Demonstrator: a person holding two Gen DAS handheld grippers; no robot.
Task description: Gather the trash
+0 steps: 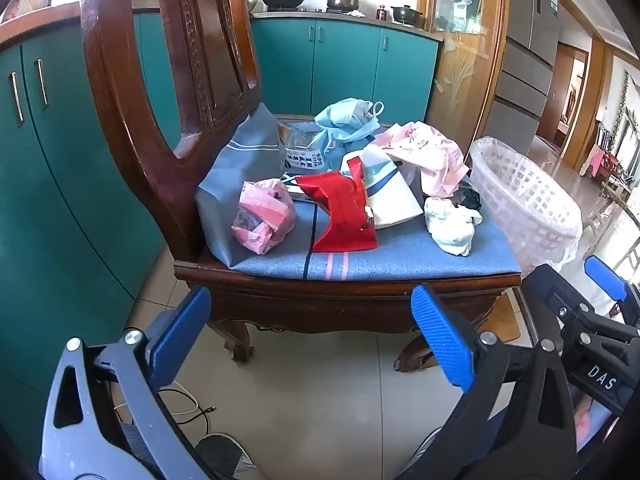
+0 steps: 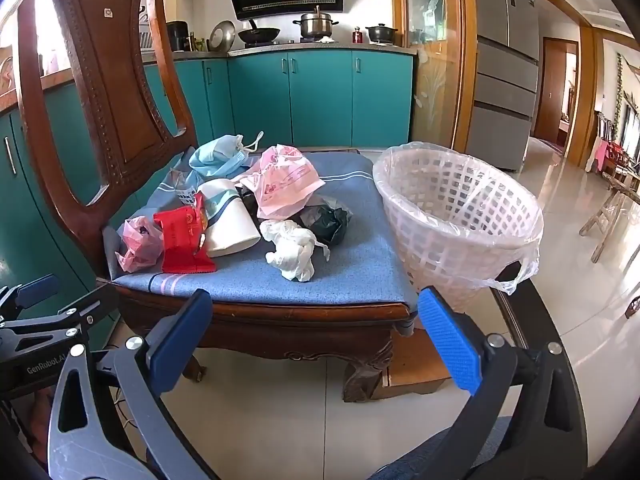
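Trash lies on a wooden chair's blue cushion (image 1: pixel 360 256) (image 2: pixel 352 264): a red wrapper (image 1: pixel 340 208) (image 2: pixel 182 236), a small pink bag (image 1: pixel 262 216) (image 2: pixel 138 244), a white paper cup on its side (image 1: pixel 386 192) (image 2: pixel 232 220), a white crumpled wad (image 1: pixel 450 224) (image 2: pixel 292 254), a black bag (image 2: pixel 326 220), a larger pink bag (image 1: pixel 424 154) (image 2: pixel 282 180) and a blue face mask (image 1: pixel 346 120) (image 2: pixel 218 156). A white lattice bin with a clear liner (image 1: pixel 524 200) (image 2: pixel 456 216) stands right of the chair. My left gripper (image 1: pixel 312 332) and right gripper (image 2: pixel 316 336) are open and empty, held before the chair's front edge.
The carved chair back (image 1: pixel 160 80) (image 2: pixel 100 80) rises at the left. Teal cabinets (image 1: pixel 340 64) (image 2: pixel 320 96) with pots on the counter stand behind. A refrigerator (image 2: pixel 504 60) and glossy tiled floor (image 2: pixel 580 280) lie to the right. Cables lie on the floor (image 1: pixel 188 404).
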